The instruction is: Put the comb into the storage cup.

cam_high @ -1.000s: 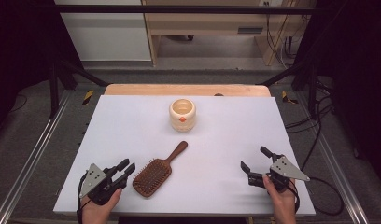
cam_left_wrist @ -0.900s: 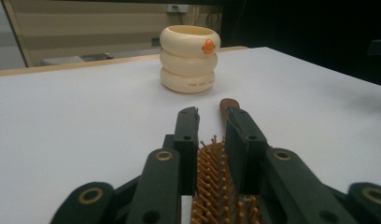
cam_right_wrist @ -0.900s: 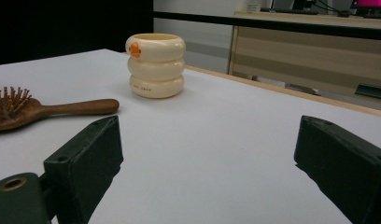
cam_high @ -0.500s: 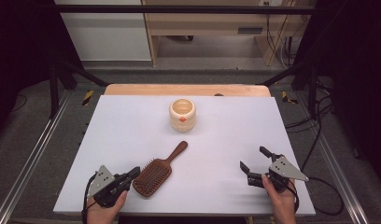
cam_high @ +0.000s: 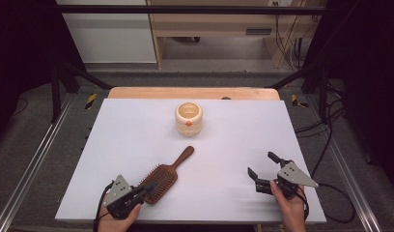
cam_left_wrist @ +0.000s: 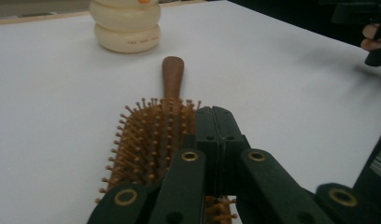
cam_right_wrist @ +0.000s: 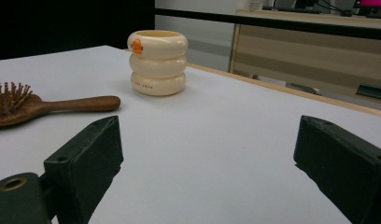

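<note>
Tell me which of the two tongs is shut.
The left tongs, jaws pressed together over the hairbrush; the right tongs stand wide open.

High view: overhead, facing forward and down across the table (cam_high: 137,125). Gripper views: low, close to the tabletop, both sharing the hairbrush (cam_left_wrist: 153,135) and cream cup (cam_right_wrist: 158,63).

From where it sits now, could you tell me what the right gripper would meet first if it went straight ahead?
Probably nothing: the right gripper points over bare table; the cream cup and hairbrush lie off to one side.
</note>
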`<state>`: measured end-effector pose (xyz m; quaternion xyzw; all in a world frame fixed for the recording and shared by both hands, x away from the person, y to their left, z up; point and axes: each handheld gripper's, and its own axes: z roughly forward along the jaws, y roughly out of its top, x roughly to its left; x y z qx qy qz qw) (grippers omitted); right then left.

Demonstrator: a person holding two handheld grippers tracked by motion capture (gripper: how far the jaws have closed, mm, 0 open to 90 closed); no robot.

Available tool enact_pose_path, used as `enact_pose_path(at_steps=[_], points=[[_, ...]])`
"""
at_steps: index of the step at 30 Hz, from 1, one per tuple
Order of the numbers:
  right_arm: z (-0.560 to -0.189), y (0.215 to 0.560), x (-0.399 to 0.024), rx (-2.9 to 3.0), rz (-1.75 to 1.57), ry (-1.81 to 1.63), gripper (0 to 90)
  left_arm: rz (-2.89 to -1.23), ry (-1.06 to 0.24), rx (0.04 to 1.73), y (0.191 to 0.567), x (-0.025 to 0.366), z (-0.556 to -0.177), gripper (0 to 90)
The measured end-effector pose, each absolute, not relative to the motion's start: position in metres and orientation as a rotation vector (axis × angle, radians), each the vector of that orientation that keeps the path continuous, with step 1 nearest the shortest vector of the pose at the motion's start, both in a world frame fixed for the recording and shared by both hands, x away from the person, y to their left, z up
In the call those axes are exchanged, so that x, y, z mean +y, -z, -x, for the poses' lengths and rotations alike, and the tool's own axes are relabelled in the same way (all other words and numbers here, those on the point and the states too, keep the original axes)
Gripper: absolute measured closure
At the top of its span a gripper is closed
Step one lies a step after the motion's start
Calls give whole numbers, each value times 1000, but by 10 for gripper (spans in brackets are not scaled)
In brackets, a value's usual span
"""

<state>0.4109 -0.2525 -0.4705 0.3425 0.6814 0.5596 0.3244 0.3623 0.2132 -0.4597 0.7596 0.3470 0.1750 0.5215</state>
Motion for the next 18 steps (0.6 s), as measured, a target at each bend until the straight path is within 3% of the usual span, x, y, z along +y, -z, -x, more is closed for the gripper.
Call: enact_pose_path(at_steps=[18], points=[[-411, 471, -252, 1791, -910, -1465, 80, -2000, -337, 850, 480, 190, -360, 900]])
